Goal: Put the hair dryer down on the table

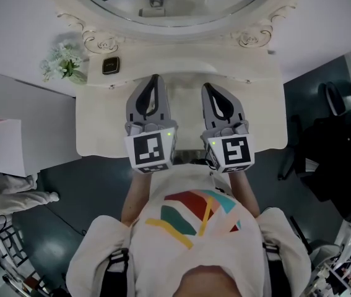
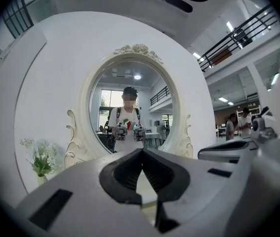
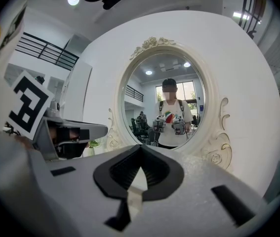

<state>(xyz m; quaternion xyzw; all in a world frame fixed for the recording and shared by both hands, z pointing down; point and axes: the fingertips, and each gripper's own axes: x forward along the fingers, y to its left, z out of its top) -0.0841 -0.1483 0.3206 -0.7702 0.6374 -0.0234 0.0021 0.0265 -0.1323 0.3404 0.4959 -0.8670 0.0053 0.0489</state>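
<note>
Cream-white and scalloped along its edges, the desk [image 1: 101, 135] is set against a pale wall beneath an oval mirror [image 1: 163, 8] with a carved frame, in which the person and both tools are reflected. The left tongs [image 1: 155, 79] and the right tongs [image 1: 207, 88] are held side by side above the near middle of the desk, pointed toward the mirror. Each pair is seen clenched tip to tip, with nothing between the pads. No hair dryer is shown in any view, neither on the desk nor in either tongs, so its place cannot be told, nor can it be judged whether the setting-down is done or not begun. Were a dryer to be laid down, it would best be lowered flat onto the bare middle of the desk and let go only once its weight is borne. Room is ample there: white flowers [image 1: 64, 62] and a small dark object [image 1: 111, 65] are confined to the far left corner, well apart from the tongs. Dark furniture [image 1: 339, 141] is crowded beyond the desk's right side, so wide swings that way are best avoided.
</note>
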